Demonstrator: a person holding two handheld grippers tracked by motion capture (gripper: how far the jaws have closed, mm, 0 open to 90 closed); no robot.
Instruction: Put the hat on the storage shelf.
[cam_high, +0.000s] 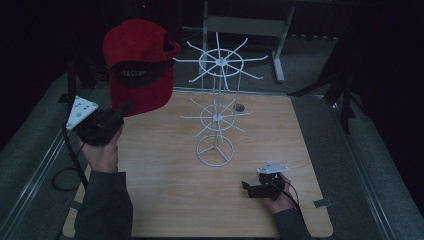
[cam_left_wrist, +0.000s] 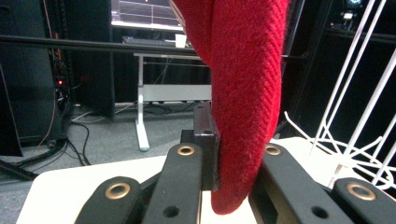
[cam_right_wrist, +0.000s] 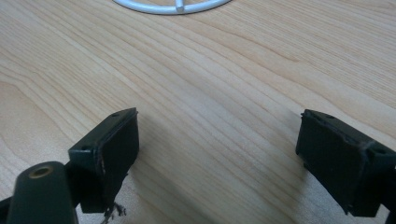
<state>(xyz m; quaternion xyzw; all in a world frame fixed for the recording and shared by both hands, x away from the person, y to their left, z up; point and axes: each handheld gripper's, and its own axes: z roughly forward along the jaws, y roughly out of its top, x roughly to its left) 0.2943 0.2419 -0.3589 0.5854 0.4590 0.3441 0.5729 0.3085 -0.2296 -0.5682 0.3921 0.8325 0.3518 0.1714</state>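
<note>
1. Red cap (cam_high: 137, 62) is up in the air at the table's far-left corner, well above the wooden tabletop (cam_high: 165, 200), crown upward, black underside of the brim facing the camera in the high view.
2. Left gripper (cam_high: 121, 111) has the cap by its lower edge. In the left gripper view the red fabric (cam_left_wrist: 245, 93) hangs down between the two black jaws, which are closed tight against it on both sides.
3. Left hand (cam_high: 102, 150) holds that gripper raised off the table's left edge; grey three-cornered plate (cam_high: 81, 112) on top, cable trailing down the side.
4. White wire display stand (cam_high: 218, 100) sits mid-table, just right of the cap: round base ring, centre post, two tiers of radiating hooks. Cap is beside the top tier, not touching it as far as I can tell.
5. Right gripper (cam_high: 246, 187) is low over the tabletop at near right, held in the right hand (cam_high: 280, 197), pointing left.
6. Right gripper view: jaws spread wide, nothing between them but bare wood; the stand's base ring (cam_right_wrist: 173, 5) shows at the top edge.
</note>
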